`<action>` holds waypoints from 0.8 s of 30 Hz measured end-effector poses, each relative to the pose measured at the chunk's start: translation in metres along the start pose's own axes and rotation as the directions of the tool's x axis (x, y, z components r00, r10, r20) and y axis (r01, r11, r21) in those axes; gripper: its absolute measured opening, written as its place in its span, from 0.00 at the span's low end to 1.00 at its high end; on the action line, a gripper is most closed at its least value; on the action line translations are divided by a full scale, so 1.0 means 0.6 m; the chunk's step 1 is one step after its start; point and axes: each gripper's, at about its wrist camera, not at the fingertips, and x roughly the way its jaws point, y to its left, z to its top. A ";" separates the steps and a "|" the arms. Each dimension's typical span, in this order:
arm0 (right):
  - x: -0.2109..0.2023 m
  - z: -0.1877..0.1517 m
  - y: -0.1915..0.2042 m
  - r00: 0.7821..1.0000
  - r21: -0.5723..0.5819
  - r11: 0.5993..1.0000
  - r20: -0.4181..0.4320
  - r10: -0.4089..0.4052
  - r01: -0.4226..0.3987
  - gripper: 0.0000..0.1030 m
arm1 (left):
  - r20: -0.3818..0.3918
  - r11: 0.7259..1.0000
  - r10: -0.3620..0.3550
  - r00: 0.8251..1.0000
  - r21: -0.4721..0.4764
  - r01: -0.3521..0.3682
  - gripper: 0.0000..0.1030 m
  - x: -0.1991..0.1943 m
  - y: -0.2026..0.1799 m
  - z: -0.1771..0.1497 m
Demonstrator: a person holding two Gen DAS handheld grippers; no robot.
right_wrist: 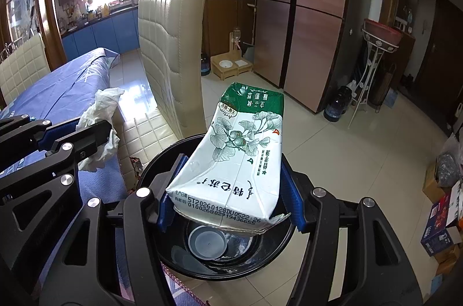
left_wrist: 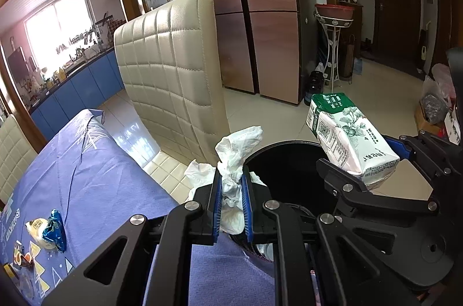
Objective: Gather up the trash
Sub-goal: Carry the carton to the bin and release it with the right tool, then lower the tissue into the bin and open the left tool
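Nearest the lens on your right side is the milk carton (right_wrist: 234, 161), squeezed across its width between the blue pads of the right gripper (right_wrist: 231, 184), and it hangs right over the mouth of the black bin (right_wrist: 162, 254). So you're at the drop step: both pieces of trash are lifted and parked at the bin, nothing let go yet.

Your left gripper (left_wrist: 231, 204) is clamped nearly closed on a crumpled white tissue (left_wrist: 231, 175), sitting just at the bin's near rim rather than clearly over the hole. I'd say the next move is spreading the right jaws so the carton falls straight in, then nudging the left one further over the bin before releasing.

View differences: only the right camera looks down into the bin, where a round plastic lid (right_wrist: 207, 242) lies at the bottom. Only the left camera catches a blue snack wrapper (left_wrist: 53, 229) on the tablecloth (left_wrist: 95, 178), well left of the bin, probably more trash, hard to tell.
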 end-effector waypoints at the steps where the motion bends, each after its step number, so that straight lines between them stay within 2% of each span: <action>1: 0.000 0.000 0.000 1.000 0.000 1.000 0.000 0.001 -0.001 0.60 | -0.001 1.000 0.000 1.000 0.000 0.000 0.12 0.001 0.000 0.000; 14: 0.005 0.003 -0.003 1.000 0.010 1.000 -0.002 0.017 -0.017 0.62 | 0.000 1.000 -0.001 1.000 -0.007 0.001 0.12 0.002 0.001 0.002; 16: 0.004 0.004 -0.004 1.000 0.016 1.000 -0.002 0.014 -0.014 0.68 | 0.002 1.000 0.000 1.000 -0.010 0.000 0.12 0.002 0.002 0.002; 24: -0.001 0.005 -0.011 1.000 0.034 0.999 0.015 0.005 -0.005 0.76 | 0.005 1.000 -0.001 1.000 -0.016 0.001 0.12 -0.003 0.004 0.002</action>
